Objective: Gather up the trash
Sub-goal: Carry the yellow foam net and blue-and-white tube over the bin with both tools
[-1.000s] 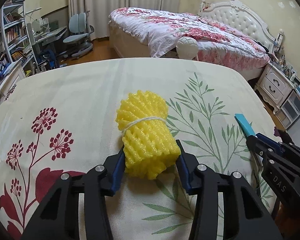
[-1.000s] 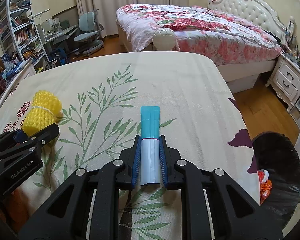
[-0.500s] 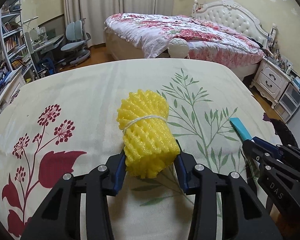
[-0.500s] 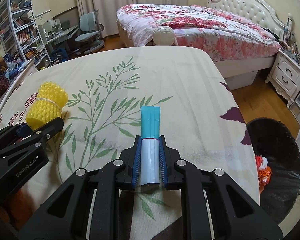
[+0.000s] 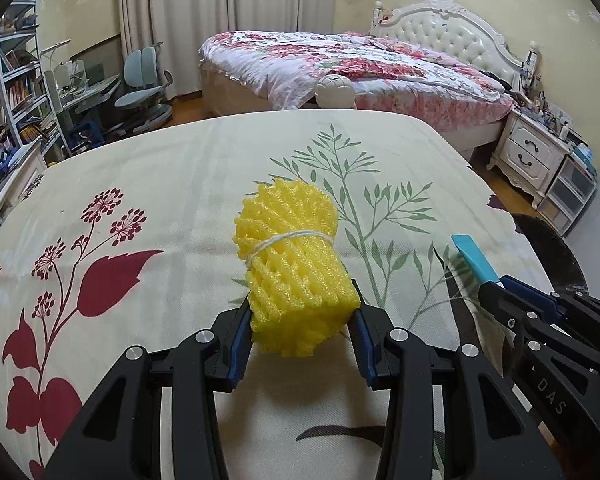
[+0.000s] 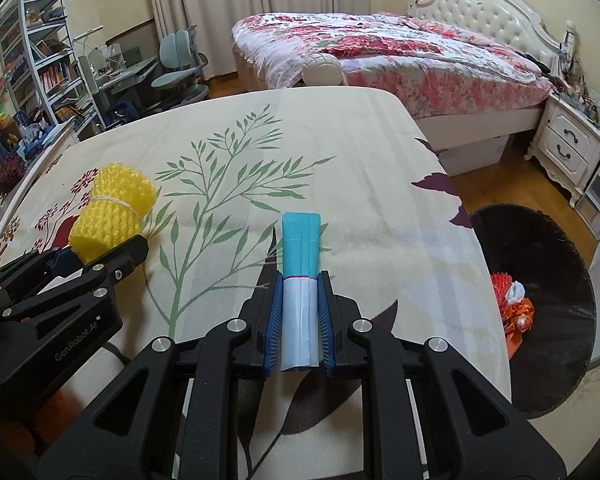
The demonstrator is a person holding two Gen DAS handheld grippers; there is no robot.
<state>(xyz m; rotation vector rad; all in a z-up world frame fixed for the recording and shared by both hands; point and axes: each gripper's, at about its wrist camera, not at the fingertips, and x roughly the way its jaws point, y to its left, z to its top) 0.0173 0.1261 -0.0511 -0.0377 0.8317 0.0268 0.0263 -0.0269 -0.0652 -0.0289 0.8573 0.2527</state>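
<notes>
My left gripper (image 5: 298, 334) is shut on a yellow foam net roll (image 5: 292, 264) tied with white string, held above the floral tablecloth (image 5: 148, 176). In the right wrist view the same yellow foam net roll (image 6: 110, 210) shows at the left, in the left gripper (image 6: 96, 256). My right gripper (image 6: 300, 320) is shut on a flat teal and white packet (image 6: 300, 256) that sticks out forward past its pads. That teal packet (image 5: 472, 258) also appears at the right of the left wrist view. A black trash bin (image 6: 540, 304) stands on the floor to the right, holding orange and red wrappers (image 6: 514, 308).
The table's right edge (image 6: 488, 280) drops off just beside the bin. Beyond the table are a bed (image 6: 400, 52) with a flowered quilt, a white nightstand (image 6: 568, 148), a desk chair (image 6: 180, 64) and bookshelves (image 6: 40, 64).
Both grippers have travelled to the right over the cloth with their loads. The trash bin has come further into the right wrist view, and the tablecloth pattern has slid left.
</notes>
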